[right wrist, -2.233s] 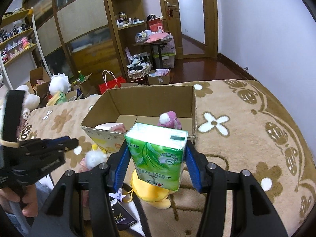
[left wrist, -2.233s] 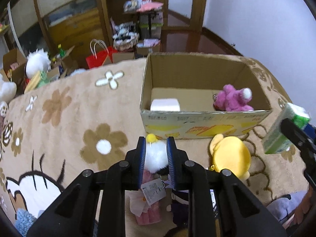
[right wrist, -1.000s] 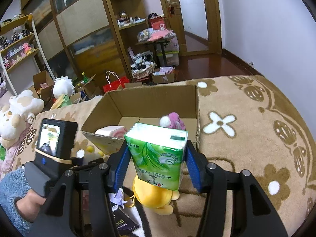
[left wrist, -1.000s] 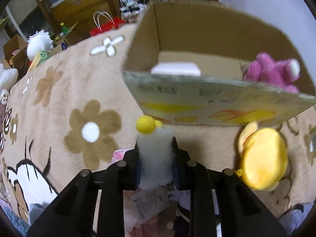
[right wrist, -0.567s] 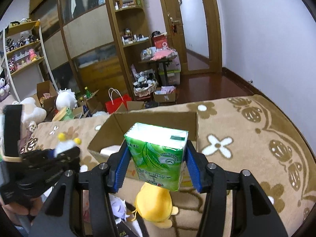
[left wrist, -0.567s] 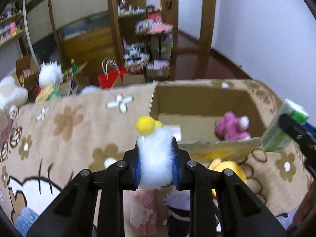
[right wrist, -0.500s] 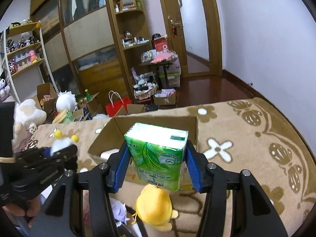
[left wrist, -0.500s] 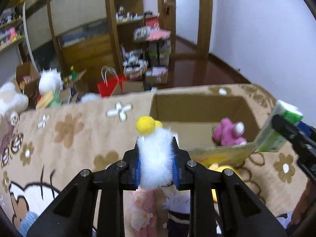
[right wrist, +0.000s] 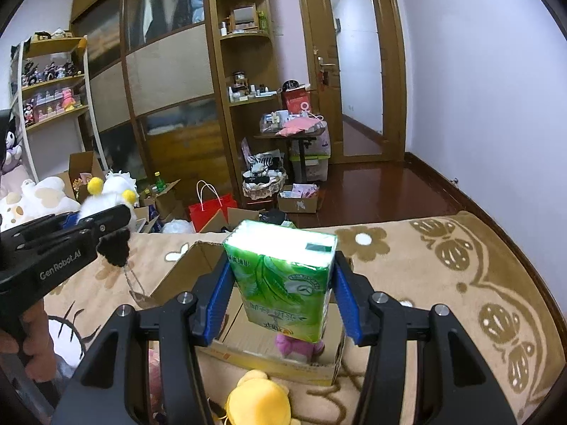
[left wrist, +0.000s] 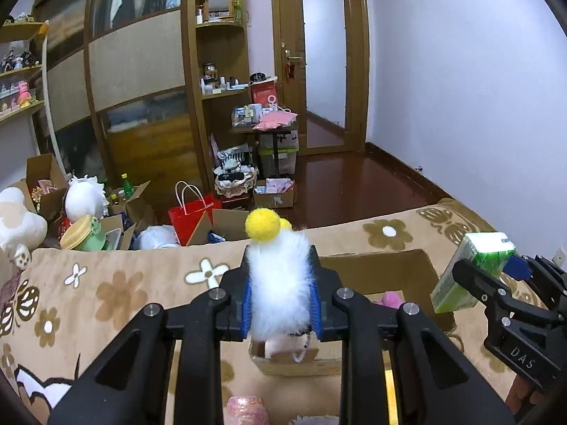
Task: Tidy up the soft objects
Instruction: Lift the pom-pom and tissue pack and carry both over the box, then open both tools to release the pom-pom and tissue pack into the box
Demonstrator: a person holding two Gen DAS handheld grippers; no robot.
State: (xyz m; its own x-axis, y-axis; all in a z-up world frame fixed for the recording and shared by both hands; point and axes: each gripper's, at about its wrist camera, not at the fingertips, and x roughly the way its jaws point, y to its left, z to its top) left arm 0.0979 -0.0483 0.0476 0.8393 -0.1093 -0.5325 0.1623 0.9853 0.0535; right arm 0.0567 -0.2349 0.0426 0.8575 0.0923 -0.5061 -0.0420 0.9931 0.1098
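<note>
Here the left claw (left wrist: 281,299) grasps a fluffy white plush toy (left wrist: 278,294) and the right claw (right wrist: 280,299) grasps a green plastic tissue pack (right wrist: 283,278) above the open brown cardboard box (right wrist: 283,363), so an early release may drop either onto the beige flowered bed cover (right wrist: 443,283).

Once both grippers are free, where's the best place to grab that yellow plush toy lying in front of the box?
Probably the yellow plush toy's rounded body, from straight above, with the jaws closing across its width. It lies low on the blanket just in front of the cardboard box, so a side approach would likely hit the box wall. Only its top shows at the right wrist view's bottom edge.
</note>
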